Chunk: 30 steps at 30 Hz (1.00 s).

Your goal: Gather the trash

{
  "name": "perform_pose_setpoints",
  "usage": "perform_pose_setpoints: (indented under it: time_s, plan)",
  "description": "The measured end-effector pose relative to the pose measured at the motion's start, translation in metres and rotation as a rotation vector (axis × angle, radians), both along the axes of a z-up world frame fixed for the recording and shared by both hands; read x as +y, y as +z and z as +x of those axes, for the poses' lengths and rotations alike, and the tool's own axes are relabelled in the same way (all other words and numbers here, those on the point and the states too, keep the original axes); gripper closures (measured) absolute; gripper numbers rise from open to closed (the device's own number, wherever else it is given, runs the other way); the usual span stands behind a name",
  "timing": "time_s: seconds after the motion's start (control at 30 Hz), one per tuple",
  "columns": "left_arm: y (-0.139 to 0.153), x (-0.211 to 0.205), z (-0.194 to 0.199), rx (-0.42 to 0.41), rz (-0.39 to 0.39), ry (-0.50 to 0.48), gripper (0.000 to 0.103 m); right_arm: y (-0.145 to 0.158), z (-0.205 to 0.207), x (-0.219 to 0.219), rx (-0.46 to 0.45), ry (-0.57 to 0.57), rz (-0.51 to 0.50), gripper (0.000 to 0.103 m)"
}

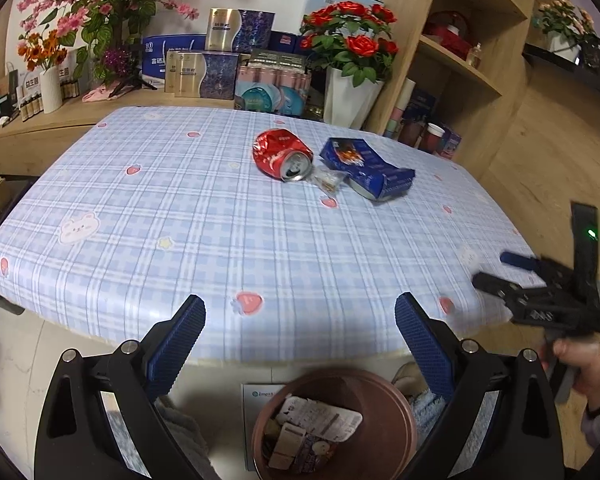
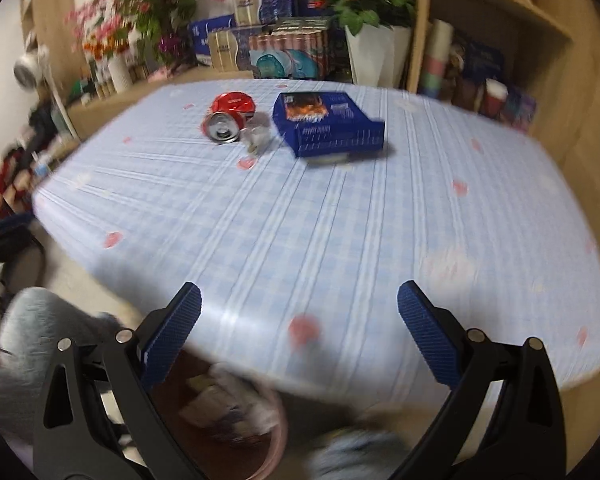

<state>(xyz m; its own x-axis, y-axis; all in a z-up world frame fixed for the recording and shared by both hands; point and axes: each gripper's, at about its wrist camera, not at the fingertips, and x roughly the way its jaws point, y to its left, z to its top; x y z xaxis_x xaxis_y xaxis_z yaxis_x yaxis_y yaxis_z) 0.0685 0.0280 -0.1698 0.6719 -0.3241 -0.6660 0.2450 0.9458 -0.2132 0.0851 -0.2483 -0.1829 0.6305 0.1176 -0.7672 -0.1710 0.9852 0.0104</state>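
Note:
A crushed red can (image 1: 283, 153) (image 2: 229, 117) lies on its side on the far part of the blue checked tablecloth (image 1: 220, 232) (image 2: 340, 220). A small clear wrapper (image 1: 330, 178) (image 2: 256, 133) lies beside it, then a dented blue box (image 1: 366, 168) (image 2: 326, 124) to the right. A brown bin (image 1: 336, 424) (image 2: 236, 420) holding scraps stands on the floor below the table's near edge. My left gripper (image 1: 300, 328) is open above the bin, empty. My right gripper (image 2: 299, 312) is open and empty over the near edge; it also shows in the left wrist view (image 1: 496, 268), held by a hand (image 1: 584, 364).
A low wooden sideboard (image 1: 40, 124) behind the table carries boxes, bottles and flower vases. A white pot of red roses (image 1: 350, 100) stands at the far edge. A wooden shelf unit (image 1: 480, 60) rises at the right. A grey trouser leg (image 2: 40, 340) is at the lower left.

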Motion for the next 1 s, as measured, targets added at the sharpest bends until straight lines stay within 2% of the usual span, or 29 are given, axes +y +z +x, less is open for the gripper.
perform_pose_setpoints:
  time_s: [0.2, 0.33, 0.4, 0.47, 0.57, 0.63, 0.7, 0.73, 0.77, 0.9, 1.0]
  plan:
    - [0.008, 0.01, 0.041, -0.034, 0.025, 0.008, 0.01, -0.004, 0.111, 0.036, 0.003, 0.113, -0.227, 0.007]
    - [0.01, 0.02, 0.069, -0.052, 0.015, 0.031, 0.01, -0.024, 0.174, 0.065, 0.06, 0.162, -0.393, 0.008]
    - [0.008, 0.026, 0.085, -0.053, -0.005, 0.046, 0.01, -0.036, 0.201, 0.074, 0.088, 0.172, -0.453, 0.016]
    - [0.005, 0.029, 0.095, -0.049, -0.015, 0.053, 0.01, -0.048, 0.221, 0.081, 0.127, 0.184, -0.488, 0.017]
    - [-0.004, 0.031, 0.112, -0.033, -0.023, 0.057, 0.01, -0.065, 0.247, 0.087, 0.164, 0.18, -0.568, 0.023]
    - [-0.008, 0.03, 0.119, -0.023, -0.029, 0.055, 0.01, -0.066, 0.26, 0.086, 0.166, 0.172, -0.556, 0.027]
    - [-0.014, 0.029, 0.128, -0.011, -0.034, 0.051, 0.01, -0.067, 0.266, 0.084, 0.198, 0.18, -0.518, 0.043]
    - [-0.016, 0.027, 0.133, -0.003, -0.036, 0.049, 0.01, -0.066, 0.268, 0.084, 0.204, 0.186, -0.5, 0.045]
    - [-0.018, 0.026, 0.137, 0.002, -0.038, 0.047, 0.01, -0.063, 0.268, 0.083, 0.198, 0.192, -0.496, 0.052]
    - [-0.022, 0.017, 0.151, 0.021, -0.05, 0.033, 0.01, -0.035, 0.262, 0.072, 0.154, 0.202, -0.415, 0.07]
    - [-0.023, 0.007, 0.158, 0.029, -0.05, 0.015, 0.01, -0.01, 0.256, 0.053, 0.131, 0.187, -0.322, 0.077]
